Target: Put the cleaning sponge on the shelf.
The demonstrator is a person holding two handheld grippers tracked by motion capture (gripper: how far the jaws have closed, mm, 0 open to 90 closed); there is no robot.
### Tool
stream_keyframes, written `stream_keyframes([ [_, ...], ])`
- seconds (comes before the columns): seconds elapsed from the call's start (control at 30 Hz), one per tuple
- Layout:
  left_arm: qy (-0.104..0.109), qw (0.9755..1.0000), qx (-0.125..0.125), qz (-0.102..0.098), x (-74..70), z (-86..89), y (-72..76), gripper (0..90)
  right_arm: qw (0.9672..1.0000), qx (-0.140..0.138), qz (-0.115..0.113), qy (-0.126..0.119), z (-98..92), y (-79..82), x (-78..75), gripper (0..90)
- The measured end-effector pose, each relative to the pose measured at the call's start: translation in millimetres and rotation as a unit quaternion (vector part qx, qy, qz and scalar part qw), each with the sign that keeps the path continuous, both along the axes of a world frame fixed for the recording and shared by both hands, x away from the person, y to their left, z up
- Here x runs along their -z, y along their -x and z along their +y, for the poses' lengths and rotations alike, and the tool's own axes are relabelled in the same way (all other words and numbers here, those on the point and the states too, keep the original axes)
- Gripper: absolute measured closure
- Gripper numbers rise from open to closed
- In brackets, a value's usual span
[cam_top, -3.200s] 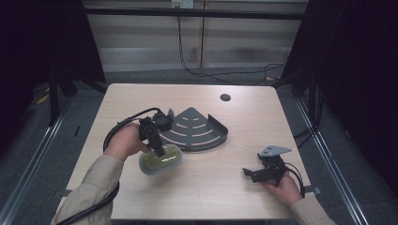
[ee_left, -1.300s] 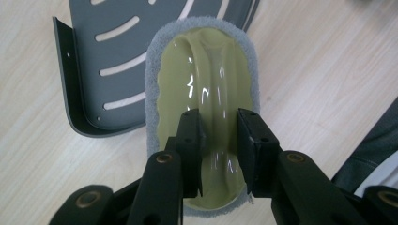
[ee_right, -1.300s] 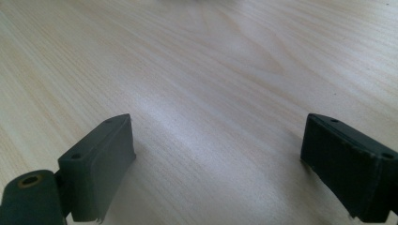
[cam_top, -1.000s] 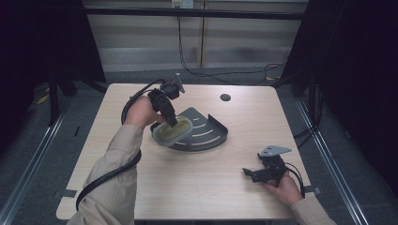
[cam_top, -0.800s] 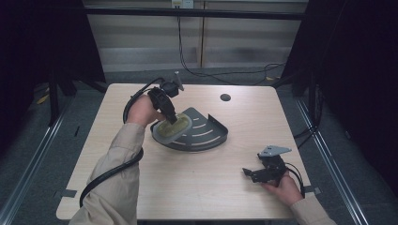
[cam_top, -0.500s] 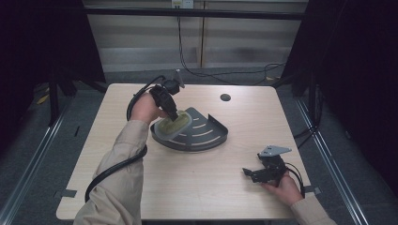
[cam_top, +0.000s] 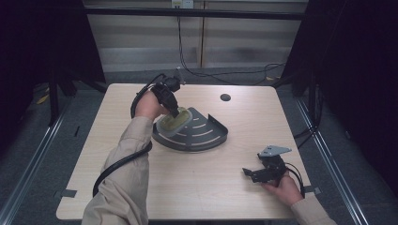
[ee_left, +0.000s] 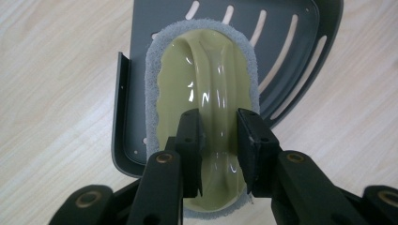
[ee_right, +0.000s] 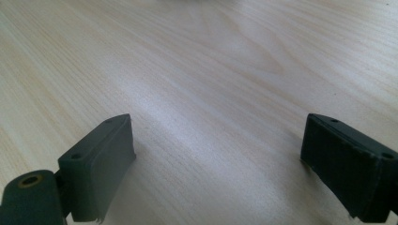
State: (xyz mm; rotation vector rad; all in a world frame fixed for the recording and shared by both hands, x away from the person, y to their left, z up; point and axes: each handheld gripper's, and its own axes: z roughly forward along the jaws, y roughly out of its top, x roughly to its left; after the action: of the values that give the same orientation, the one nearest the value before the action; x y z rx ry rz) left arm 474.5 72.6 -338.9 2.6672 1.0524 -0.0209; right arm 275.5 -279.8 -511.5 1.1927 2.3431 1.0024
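The pale wooden worktop [cam_top: 197, 187] fills the middle of the high view, with a small dark round mark [cam_top: 225, 97] near its far edge. At the centre sits a dark grey slotted corner tray [cam_top: 199, 136], quarter-round with a raised rim, probably a draining rack. Resting half on its left part, tilted against the rim, is the yellow-green scrub pad [cam_top: 172, 121] with its grey fleece border. The left gripper [cam_top: 170, 104] comes at it from the upper left, and in the left gripper view its fingers [ee_left: 190, 140] are clamped on the pad's raised handle ridge, likely to steer it down into the tray. The right gripper [cam_top: 257, 172] lies low at the lower right, fingers [ee_right: 101, 164] spread wide over bare wood, seemingly idle. Three seconds earlier the pad was on the worktop in front of the tray; it has since been lifted onto it.
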Motion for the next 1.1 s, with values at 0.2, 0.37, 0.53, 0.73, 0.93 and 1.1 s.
stream_keyframes([
  [0.2,-0.001,0.9998,-0.016,-0.007,4.7,0.9,-5.0,71.6,1.0,0.0,0.0,0.0,0.0,0.0,0.0,9.4],
  [0.37,-0.002,0.9996,-0.025,-0.013,9.1,0.8,-7.9,71.6,1.0,-0.001,0.0,-0.001,0.0,-0.1,0.2,9.4],
  [0.53,-0.003,0.9996,-0.027,-0.012,14.4,1.3,-9.8,71.5,1.0,-0.001,-0.001,-0.001,0.0,-0.1,0.2,9.4],
  [0.73,-0.004,0.9996,-0.026,-0.009,23.6,1.6,-12.1,71.6,1.0,-0.001,-0.001,-0.001,0.0,-0.1,0.2,9.4],
  [0.93,-0.007,0.9996,-0.025,-0.005,33.8,3.0,-14.5,71.5,1.0,-0.001,-0.001,0.0,0.0,-0.1,0.2,9.4],
  [1.1,-0.009,0.9998,-0.019,0.0,41.4,3.4,-16.3,71.5,1.0,0.0,-0.001,-0.002,0.1,-0.1,0.3,9.4],
])
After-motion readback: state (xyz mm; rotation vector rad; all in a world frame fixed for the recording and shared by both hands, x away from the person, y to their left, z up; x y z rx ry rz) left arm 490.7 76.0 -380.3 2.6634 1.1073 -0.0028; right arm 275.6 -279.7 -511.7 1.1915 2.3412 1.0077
